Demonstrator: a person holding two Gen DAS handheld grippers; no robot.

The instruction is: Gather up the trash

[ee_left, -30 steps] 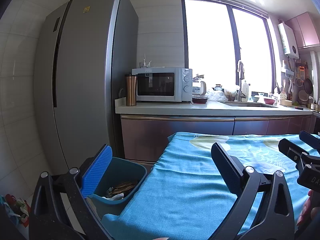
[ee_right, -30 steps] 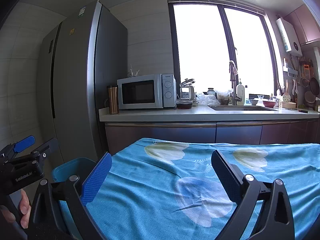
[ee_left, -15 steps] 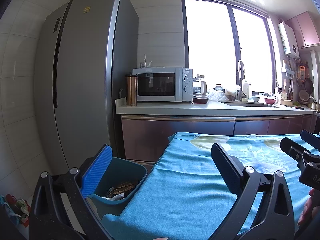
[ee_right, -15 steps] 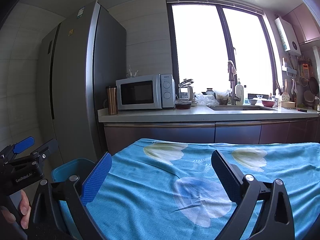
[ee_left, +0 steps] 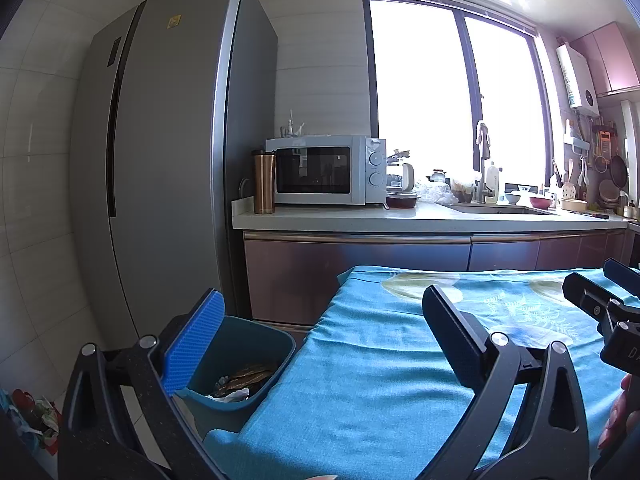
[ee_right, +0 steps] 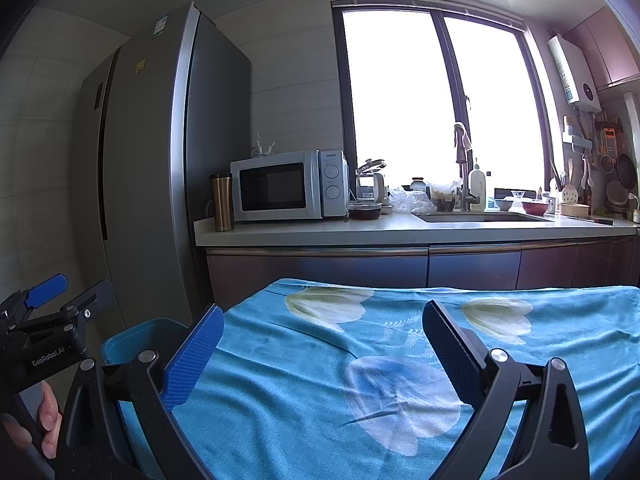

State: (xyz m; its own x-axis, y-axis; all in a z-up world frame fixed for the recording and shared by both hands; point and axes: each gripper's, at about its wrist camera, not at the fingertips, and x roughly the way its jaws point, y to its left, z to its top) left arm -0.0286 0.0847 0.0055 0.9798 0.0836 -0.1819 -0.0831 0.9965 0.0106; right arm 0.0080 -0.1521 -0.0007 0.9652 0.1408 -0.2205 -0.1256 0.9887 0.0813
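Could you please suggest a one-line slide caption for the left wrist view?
Open left tongs hover over a blue tablecloth beside a blue bin holding trash.

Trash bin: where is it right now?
Left wrist view, lower left: the blue trash bin stands on the floor beside the table's left edge, below the fridge.

The left gripper [ee_left: 320,344], jaws apart and empty, hangs over the blue tablecloth [ee_left: 360,380] beside the trash-filled bin [ee_left: 256,344].
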